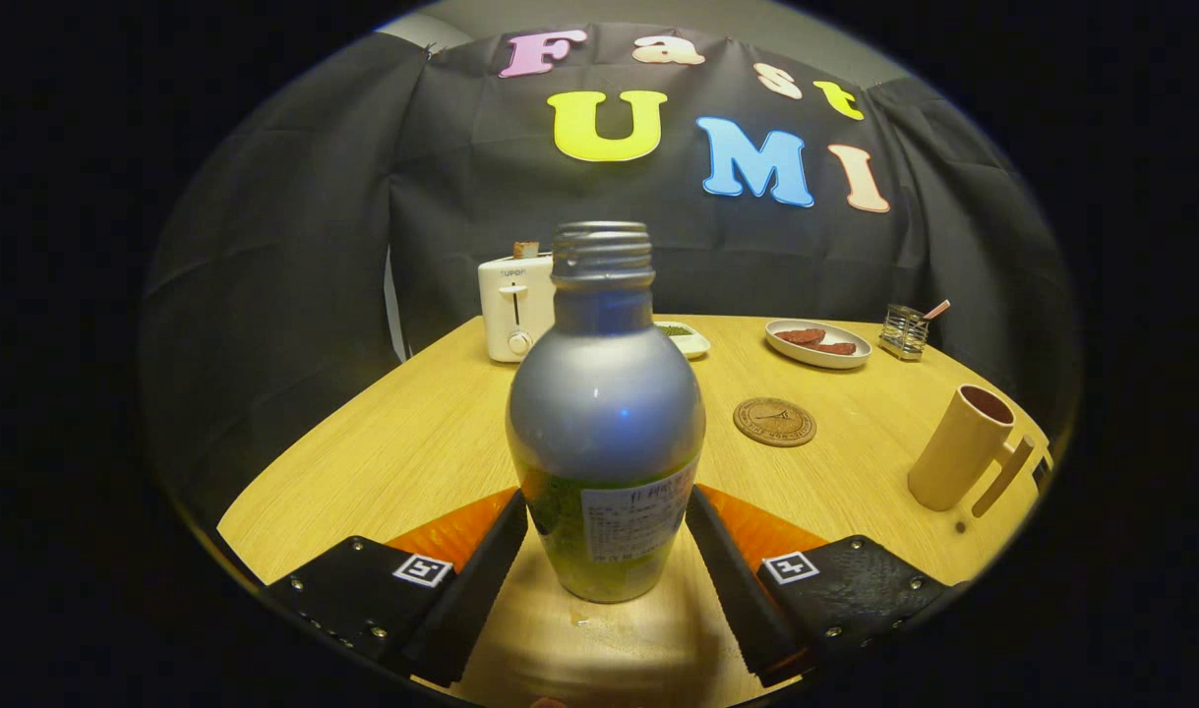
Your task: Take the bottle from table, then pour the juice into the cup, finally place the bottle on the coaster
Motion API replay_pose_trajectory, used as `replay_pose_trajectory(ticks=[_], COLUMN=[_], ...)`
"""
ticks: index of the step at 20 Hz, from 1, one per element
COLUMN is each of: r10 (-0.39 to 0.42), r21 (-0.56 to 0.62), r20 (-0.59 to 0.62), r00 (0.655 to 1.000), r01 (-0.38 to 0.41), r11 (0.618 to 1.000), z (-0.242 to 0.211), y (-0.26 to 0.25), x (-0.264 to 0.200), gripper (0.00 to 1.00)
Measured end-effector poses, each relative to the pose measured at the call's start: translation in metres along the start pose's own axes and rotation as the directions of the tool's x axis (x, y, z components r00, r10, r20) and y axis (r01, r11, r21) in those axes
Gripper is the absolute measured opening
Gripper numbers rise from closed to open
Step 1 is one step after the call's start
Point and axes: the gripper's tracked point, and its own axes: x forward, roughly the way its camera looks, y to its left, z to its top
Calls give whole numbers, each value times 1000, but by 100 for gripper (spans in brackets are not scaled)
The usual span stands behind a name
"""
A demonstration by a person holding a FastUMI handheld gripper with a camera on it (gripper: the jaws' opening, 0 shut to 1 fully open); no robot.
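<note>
A silver bottle (604, 413) with an open threaded neck, a paper label and green juice in its lower part stands upright between my fingers. My gripper (607, 511) is shut on it, one fingertip pressed against each side of its lower body. Whether its base rests on the wooden table (412, 462) or hangs just above it, I cannot tell. Beyond the fingers to the right lies a round brown coaster (774, 421). Further right stands a tall beige cup (958, 447) with a handle, upright and open at the top.
At the table's back stand a white toaster (515, 307) behind the bottle, a small white dish (686, 338), a plate with red-brown food (817, 343) and a small glass holder (904, 331). Black cloth walls close in the back and sides.
</note>
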Motion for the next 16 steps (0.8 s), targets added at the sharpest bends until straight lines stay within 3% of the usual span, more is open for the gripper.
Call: replay_pose_trajectory(ticks=[1, 4, 9, 16], r10=[7, 31, 92, 89], r21=[-12, -17, 72, 216], r20=[-5, -21, -48, -36], r00=[1000, 999, 995, 995], r01=[-8, -31, -88, -79], r11=[1000, 999, 994, 973], z=[0, 0, 12, 43], y=[2, 2, 2, -35], x=[0, 2, -4, -16], gripper=[98, 81, 78, 77])
